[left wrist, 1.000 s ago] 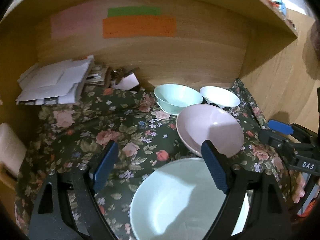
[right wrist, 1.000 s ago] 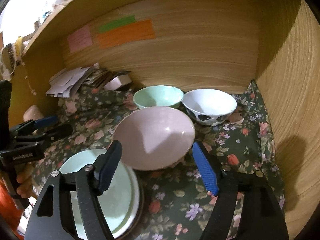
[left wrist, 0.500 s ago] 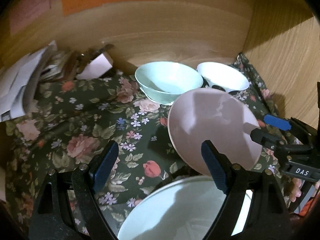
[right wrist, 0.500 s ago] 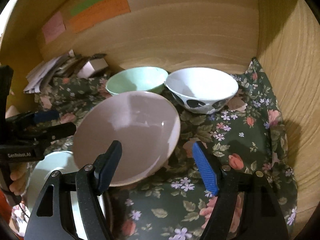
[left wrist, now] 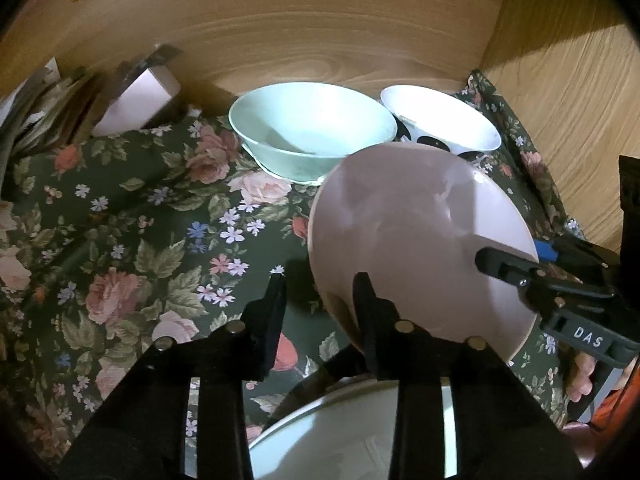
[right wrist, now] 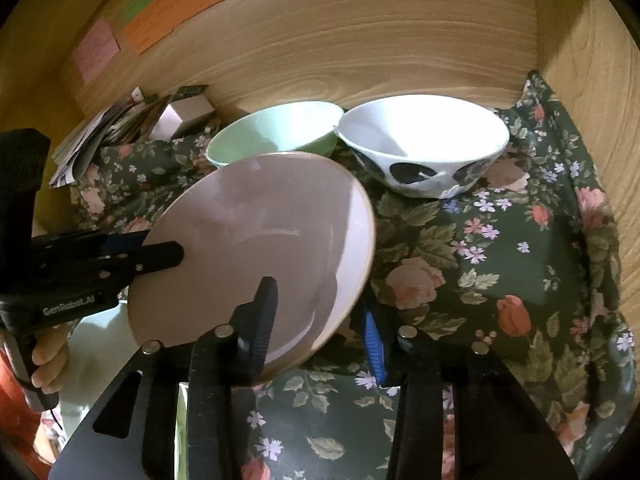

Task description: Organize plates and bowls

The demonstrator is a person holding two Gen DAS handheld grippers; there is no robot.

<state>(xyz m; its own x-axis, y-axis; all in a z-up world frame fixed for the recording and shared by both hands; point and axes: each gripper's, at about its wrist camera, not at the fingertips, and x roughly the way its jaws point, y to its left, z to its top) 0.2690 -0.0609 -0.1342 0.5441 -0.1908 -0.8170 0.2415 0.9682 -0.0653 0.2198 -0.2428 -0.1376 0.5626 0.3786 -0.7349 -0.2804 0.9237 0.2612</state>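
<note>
A pink deep plate [left wrist: 420, 220] lies tilted on the floral cloth [left wrist: 140, 240], in front of a mint bowl [left wrist: 312, 132] and a white bowl with dark patches [left wrist: 440, 120]. My left gripper [left wrist: 319, 280] is closing on the plate's left rim, one finger on its face and one outside the rim. My right gripper [right wrist: 316, 296] is closing on the right rim of the plate [right wrist: 260, 232], with its blue pad [right wrist: 372, 340] against the edge. Each gripper shows in the other's view: the right gripper [left wrist: 516, 255] and the left gripper [right wrist: 152, 248] both clamp the rim.
A pale mint plate [left wrist: 352, 432] sits just below the pink one at the front. Papers [right wrist: 100, 132] and a small box [left wrist: 140, 100] crowd the back left. A wooden back wall and side wall [right wrist: 600, 80] close the shelf. Hands [right wrist: 44, 360] hold the grips.
Both grippers have come down and forward onto the pink plate. Their jaws, wide a moment ago, have narrowed around its opposite rims.
</note>
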